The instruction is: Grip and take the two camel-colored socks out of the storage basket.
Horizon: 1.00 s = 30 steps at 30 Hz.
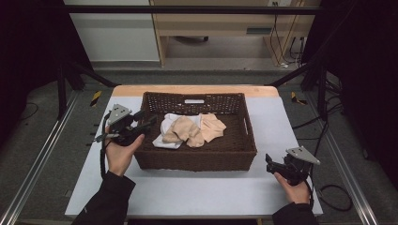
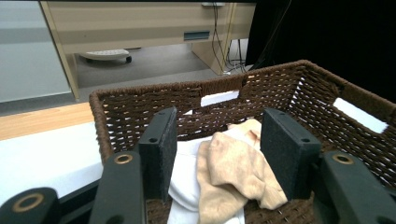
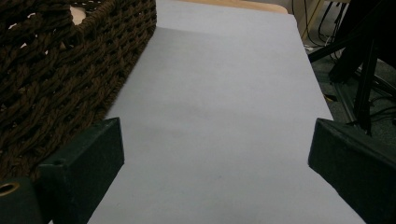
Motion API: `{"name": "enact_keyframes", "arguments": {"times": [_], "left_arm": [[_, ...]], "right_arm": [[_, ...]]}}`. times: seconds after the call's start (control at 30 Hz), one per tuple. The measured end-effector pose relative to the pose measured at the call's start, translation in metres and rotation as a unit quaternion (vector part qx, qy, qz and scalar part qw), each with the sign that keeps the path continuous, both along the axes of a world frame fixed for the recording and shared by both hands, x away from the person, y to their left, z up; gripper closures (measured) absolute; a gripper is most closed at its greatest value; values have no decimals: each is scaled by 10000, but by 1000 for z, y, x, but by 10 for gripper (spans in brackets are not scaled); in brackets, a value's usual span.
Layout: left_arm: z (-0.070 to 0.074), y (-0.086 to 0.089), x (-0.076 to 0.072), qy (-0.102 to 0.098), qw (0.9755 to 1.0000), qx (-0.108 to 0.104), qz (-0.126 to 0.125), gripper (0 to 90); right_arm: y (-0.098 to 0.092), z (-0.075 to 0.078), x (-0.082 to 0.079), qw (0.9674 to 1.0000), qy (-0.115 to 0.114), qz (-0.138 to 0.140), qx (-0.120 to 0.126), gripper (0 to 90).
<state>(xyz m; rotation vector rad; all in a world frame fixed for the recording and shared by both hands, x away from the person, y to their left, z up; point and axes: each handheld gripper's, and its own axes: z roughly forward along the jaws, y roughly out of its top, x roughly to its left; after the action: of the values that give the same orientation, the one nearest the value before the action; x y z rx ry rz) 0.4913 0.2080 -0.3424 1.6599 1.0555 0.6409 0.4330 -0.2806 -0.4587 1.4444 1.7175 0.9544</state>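
Left gripper (image 1: pixel 149 123) raised, jaws wide open; right gripper (image 1: pixel 268 162) low, jaws wide open.

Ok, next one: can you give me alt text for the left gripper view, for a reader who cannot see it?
The left tongs are open, their two black jaws apart over the near edge of a dark brown woven basket. Inside it lie a beige cloth and a white cloth, the beige one partly on top. The basket stands on a pale table.

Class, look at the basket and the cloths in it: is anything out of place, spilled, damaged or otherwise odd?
Nothing stands out. The basket sits square on the table, undamaged, and the rumpled beige cloths and white cloth all lie inside it.
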Motion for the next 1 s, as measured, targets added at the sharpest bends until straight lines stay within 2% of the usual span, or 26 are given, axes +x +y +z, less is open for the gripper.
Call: {"name": "enact_keyframes", "arguments": {"times": [0.13, 0.57, 0.87, 1.0], "left_arm": [[-2, -8, 11, 34, 10000, 79, 2, 462], [0, -27, 36, 85, 9999, 68, -13, 456], [-12, -39, 51, 68, 9996, 281, 52, 482], [-17, -42, 58, 65, 9997, 232, 62, 491]], "right_arm": [[0, 0, 0, 10000, -13, -11, -6, 38], [-1, 0, 1, 10000, -28, -35, -34, 39], [0, 0, 2, 10000, -29, -27, -21, 39], [0, 0, 2, 10000, -40, -30, -14, 40]]}}
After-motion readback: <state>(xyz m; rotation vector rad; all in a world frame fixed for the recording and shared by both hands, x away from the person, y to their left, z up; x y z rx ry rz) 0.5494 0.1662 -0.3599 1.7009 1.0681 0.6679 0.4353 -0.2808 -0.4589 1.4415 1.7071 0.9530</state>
